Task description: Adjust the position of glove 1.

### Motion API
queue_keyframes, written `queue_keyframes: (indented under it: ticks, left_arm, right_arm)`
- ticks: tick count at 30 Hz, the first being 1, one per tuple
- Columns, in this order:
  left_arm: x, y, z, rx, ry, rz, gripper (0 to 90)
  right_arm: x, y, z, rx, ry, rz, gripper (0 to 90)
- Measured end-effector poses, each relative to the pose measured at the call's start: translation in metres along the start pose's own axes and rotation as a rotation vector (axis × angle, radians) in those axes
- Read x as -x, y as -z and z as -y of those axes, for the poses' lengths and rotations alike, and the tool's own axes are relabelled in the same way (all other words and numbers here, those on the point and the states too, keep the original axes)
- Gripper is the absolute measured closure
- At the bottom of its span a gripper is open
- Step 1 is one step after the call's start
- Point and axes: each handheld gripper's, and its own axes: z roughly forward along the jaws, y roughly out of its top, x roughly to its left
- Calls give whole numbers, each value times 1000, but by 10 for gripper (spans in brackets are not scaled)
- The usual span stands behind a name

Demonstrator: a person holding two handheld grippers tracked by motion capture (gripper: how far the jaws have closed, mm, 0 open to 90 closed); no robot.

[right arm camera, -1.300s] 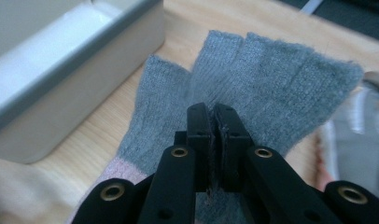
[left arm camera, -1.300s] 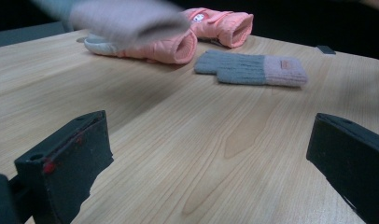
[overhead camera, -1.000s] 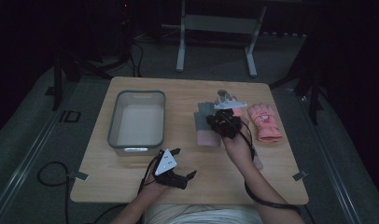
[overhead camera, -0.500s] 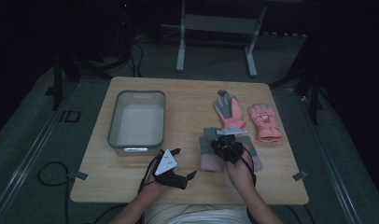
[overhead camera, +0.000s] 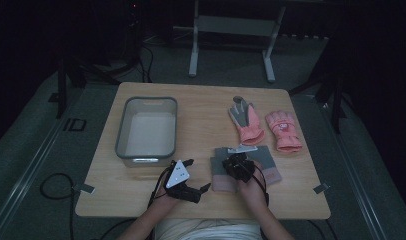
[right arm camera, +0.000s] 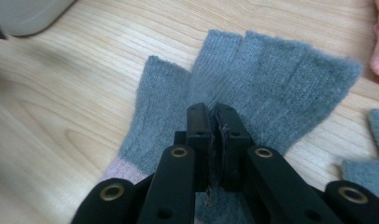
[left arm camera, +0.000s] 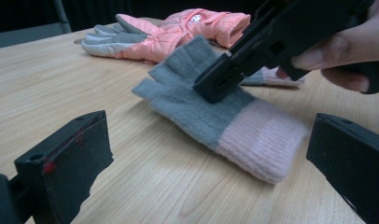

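R claw now lower, on grey glove; pink gloves beyond.

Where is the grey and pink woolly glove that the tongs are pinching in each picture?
High view: the grey and pink glove lies near the table's front edge, under the right tongs.
Left gripper view: it lies in the middle, the right tongs on it.
Right gripper view: it spreads across the centre.
Shared landmark: the right tongs, shut on it.
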Motion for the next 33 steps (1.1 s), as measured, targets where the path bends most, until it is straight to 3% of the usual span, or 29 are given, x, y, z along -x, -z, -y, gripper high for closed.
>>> queue_keyframes:
  ticks: [11,16,18,21,25,27,30,31,32,33]
  left_arm:
    - [0,0,0,1,5,1,0]
    - [0,0,0,0,2,2,0]
    - [1,0,0,-2,-2,0,0]
    - [1,0,0,-2,-7,1,0]
    - [1,0,0,-2,-3,1,0]
    - [1,0,0,0,0,0,0]
    - [0,0,0,1,1,0,0]
    - [0,0,0,1,1,0,0]
    - [1,0,0,1,2,-1,0]
    - [1,0,0,2,2,-2,0]
  right_arm:
    - [7,-19,5,-4,24,-19,825]
    - [10,-17,5,-1,28,-22,702]
    - [10,-14,4,8,37,-13,690]
    - [14,-5,1,37,68,-43,676]
    - [34,14,-7,91,124,-77,668]
    - [51,27,-12,110,144,-84,669]
    - [71,41,-15,119,185,-61,670]
    - [71,41,-15,119,185,-61,670]
    - [86,49,-14,139,198,-76,672]
    - [91,51,-13,139,206,-76,672]
